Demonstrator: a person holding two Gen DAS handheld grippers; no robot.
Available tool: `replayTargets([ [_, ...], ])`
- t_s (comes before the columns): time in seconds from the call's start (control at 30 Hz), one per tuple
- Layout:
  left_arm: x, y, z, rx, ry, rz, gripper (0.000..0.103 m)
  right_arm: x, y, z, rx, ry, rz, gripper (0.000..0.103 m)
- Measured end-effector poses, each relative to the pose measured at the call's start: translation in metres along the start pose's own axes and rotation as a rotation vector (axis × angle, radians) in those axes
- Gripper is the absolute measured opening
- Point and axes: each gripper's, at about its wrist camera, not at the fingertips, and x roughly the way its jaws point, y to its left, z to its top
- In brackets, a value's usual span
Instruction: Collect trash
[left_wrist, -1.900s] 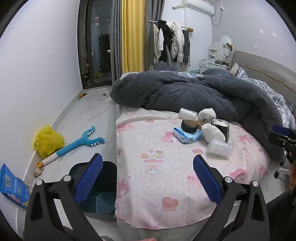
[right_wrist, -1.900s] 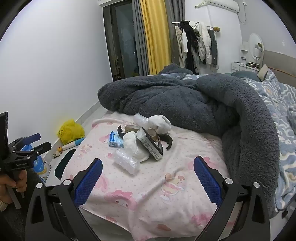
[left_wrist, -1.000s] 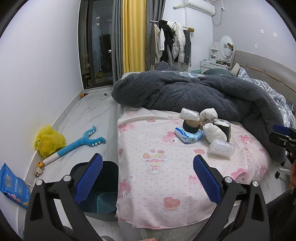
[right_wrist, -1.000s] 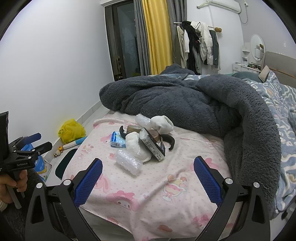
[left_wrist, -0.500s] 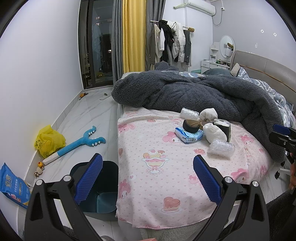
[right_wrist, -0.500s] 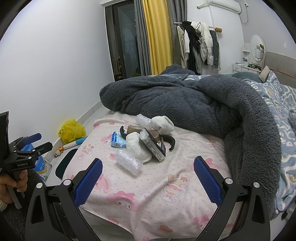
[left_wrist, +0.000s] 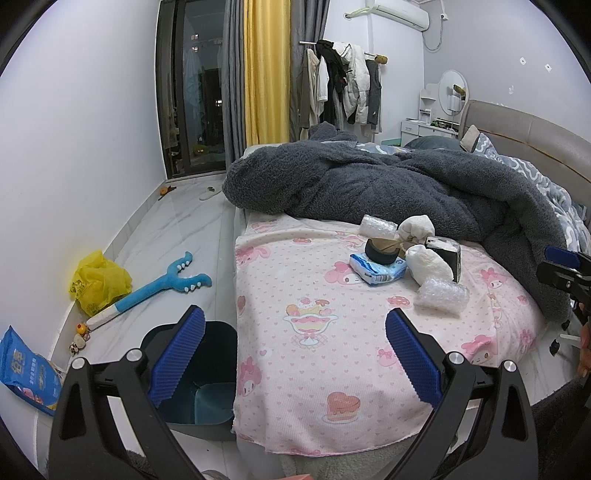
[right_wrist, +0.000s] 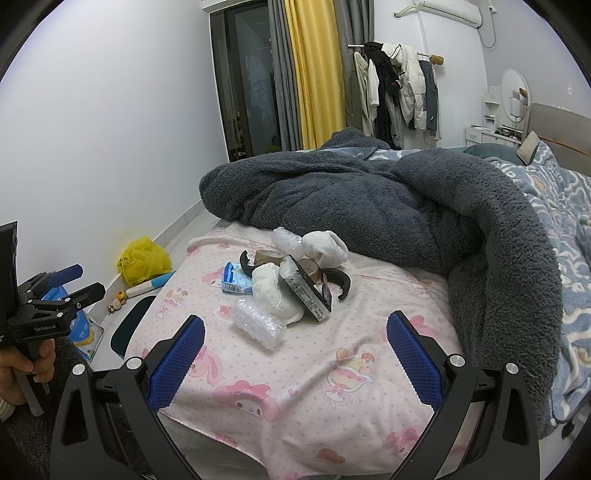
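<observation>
No real change vs 0.5s ago: left gripper (left_wrist: 293, 354) & right gripper (right_wrist: 295, 356) both wide open, empty, trash pile (right_wrist: 284, 291) mid-frame untouched, collecting not begun.

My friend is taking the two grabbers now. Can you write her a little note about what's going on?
Left gripper: open, empty, over the bed's near corner.
Right gripper: open, empty, facing the trash pile.
On the pink sheet: two bubble wrap rolls, white wads, a blue tissue pack, a black tape ring and a dark box.
The bin stands on the floor beside the bed.
Done: nothing picked yet. Left: everything into the bin.
</observation>
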Motion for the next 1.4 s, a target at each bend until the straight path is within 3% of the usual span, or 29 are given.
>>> replayTargets([
  [0.93,0.0010,0.0007,-0.0023,-0.012,0.009,0.005,0.100,-0.0009,0.0021,0.0027,0.001,-0.007,-0.002,0.100],
  [1.4,-0.0017,-0.0063,-0.0001,0.010,0.023,-0.061,0.100,-0.0003,0.0018,0.0096,-0.013,0.002,0.000,0.100],
])
